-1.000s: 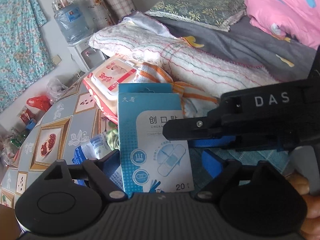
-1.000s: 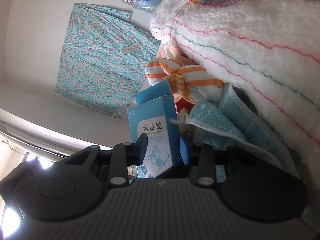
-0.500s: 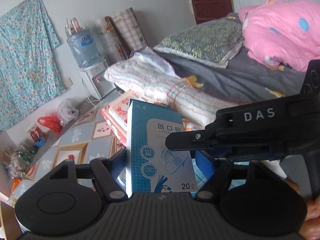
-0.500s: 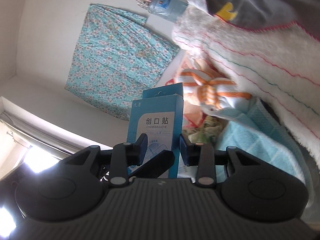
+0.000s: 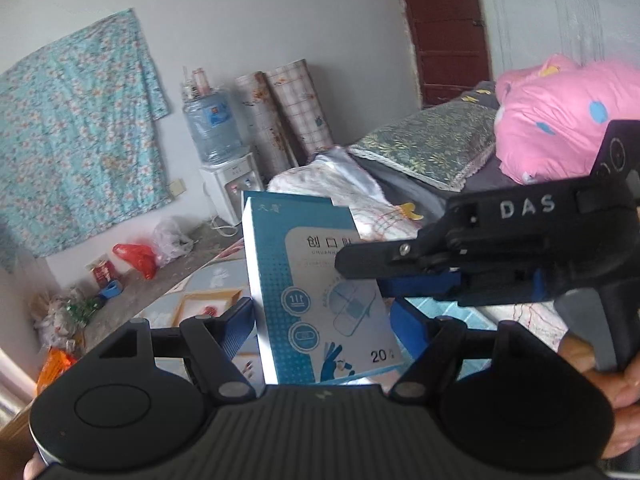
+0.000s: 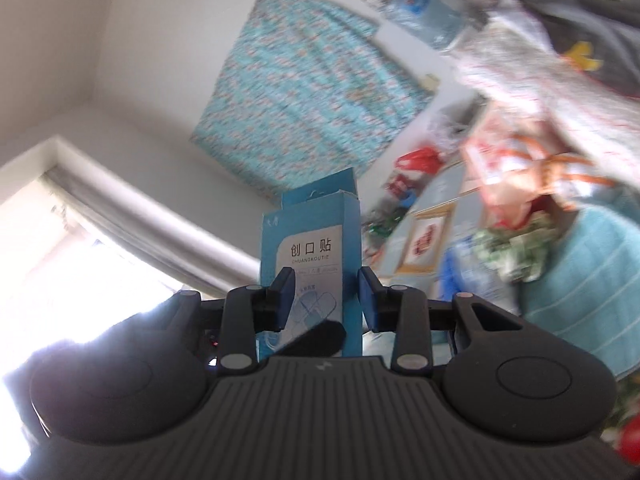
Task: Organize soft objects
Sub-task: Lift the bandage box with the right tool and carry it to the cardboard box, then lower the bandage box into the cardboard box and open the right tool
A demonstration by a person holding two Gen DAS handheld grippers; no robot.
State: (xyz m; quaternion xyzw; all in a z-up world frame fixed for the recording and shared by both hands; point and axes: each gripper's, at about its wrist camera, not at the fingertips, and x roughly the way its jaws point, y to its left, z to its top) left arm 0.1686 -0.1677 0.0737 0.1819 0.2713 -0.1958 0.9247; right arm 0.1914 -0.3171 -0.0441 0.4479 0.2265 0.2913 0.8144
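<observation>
A blue and white bandage box [image 5: 320, 288] stands upright between the fingers of my left gripper [image 5: 322, 320], which is shut on its lower part. My right gripper [image 5: 384, 264] comes in from the right across the box's front, its black fingers closed on the box. In the right wrist view the same box [image 6: 312, 256] sits between the blue pads [image 6: 286, 288] of my right gripper [image 6: 326, 294]. A dark finger of the left gripper crosses the box's base there. The box is held up in the air.
A bed with a white striped blanket [image 5: 352, 196], green pillow [image 5: 432, 148] and pink quilt [image 5: 560, 120] lies right. A tiled table [image 5: 200, 300] is below. A teal towel [image 6: 580, 280], orange-striped cloth [image 6: 552, 168] and wipes pack sit on it. A water dispenser [image 5: 224, 152] stands by the wall.
Both grippers have lifted the box upward together, away from the table. The right gripper has rotated, and its view is motion-blurred.
</observation>
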